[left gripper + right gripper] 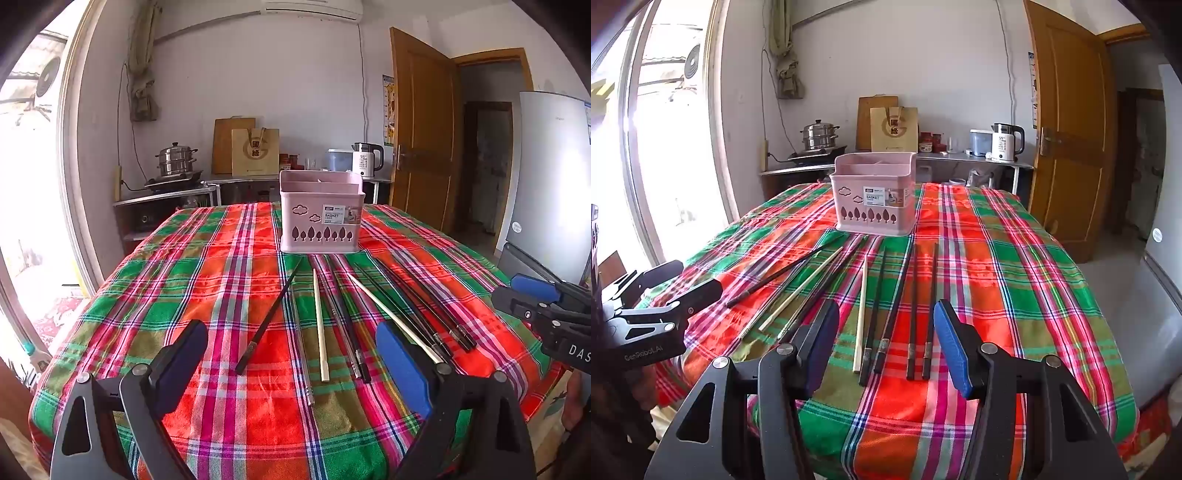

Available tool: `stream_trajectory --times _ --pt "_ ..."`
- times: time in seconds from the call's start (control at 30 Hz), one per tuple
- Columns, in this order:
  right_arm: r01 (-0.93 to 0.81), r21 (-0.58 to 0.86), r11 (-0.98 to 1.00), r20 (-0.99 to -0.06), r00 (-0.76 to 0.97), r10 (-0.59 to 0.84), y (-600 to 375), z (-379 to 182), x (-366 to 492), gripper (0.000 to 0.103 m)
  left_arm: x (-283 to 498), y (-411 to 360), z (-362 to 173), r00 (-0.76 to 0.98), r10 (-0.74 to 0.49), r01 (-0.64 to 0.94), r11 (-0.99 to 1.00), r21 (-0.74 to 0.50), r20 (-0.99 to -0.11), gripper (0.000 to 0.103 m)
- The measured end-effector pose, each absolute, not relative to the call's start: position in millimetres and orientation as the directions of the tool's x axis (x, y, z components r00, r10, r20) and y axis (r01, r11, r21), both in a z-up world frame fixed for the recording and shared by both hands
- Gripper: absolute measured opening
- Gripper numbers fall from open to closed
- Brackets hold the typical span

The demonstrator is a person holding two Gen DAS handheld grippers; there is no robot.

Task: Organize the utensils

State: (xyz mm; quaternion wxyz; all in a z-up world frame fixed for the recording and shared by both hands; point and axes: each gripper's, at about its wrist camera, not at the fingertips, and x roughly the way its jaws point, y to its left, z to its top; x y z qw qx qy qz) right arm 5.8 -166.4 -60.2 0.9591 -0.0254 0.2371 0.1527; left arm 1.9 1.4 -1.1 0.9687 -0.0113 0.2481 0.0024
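Note:
Several chopsticks lie loose on the plaid tablecloth, pointing toward a pink utensil basket at the far side. A lone black chopstick lies leftmost, then a pale wooden one, thin metal ones, another pale one and black pairs. My left gripper hovers open over the near ends with nothing between its fingers. My right gripper is open too, above a pale chopstick and black pairs, in front of the basket. Each gripper shows in the other's view: right gripper, left gripper.
Behind the table a counter carries a steel steamer pot, a paper bag and a white kettle. A wooden door and a fridge stand on the right, a bright window on the left.

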Motion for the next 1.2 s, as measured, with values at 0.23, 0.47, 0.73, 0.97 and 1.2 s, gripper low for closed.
stream_trajectory --times 0.23,0.47,0.73,0.97,1.2 --pt "-0.306 0.022 0.952 -0.463 0.841 0.281 -165.5 -57.9 4.9 0.054 3.3 1.6 2.7 0.882 0.008 -0.017 1.000 -0.014 -0.471 0.093" --pt "-0.307 0.019 0.951 -0.462 0.841 0.281 -169.1 -48.5 7.2 0.054 2.1 1.4 -1.0 0.885 0.002 -0.014 1.000 -0.021 -0.465 0.093" --pt "-0.305 0.013 0.952 -0.453 0.847 0.277 -165.5 -49.3 1.0 0.054 2.6 4.4 0.1 0.883 -0.004 -0.012 0.999 -0.030 -0.469 0.093" --pt "-0.304 0.012 0.953 -0.451 0.848 0.276 -164.7 -49.3 1.2 0.054 1.8 3.5 -0.1 0.881 -0.011 -0.006 0.999 -0.036 -0.473 0.093" --pt "-0.305 0.012 0.952 -0.449 0.849 0.278 -166.0 -46.6 0.6 0.054 1.4 3.8 0.7 0.880 -0.016 -0.003 0.999 -0.040 -0.475 0.093"
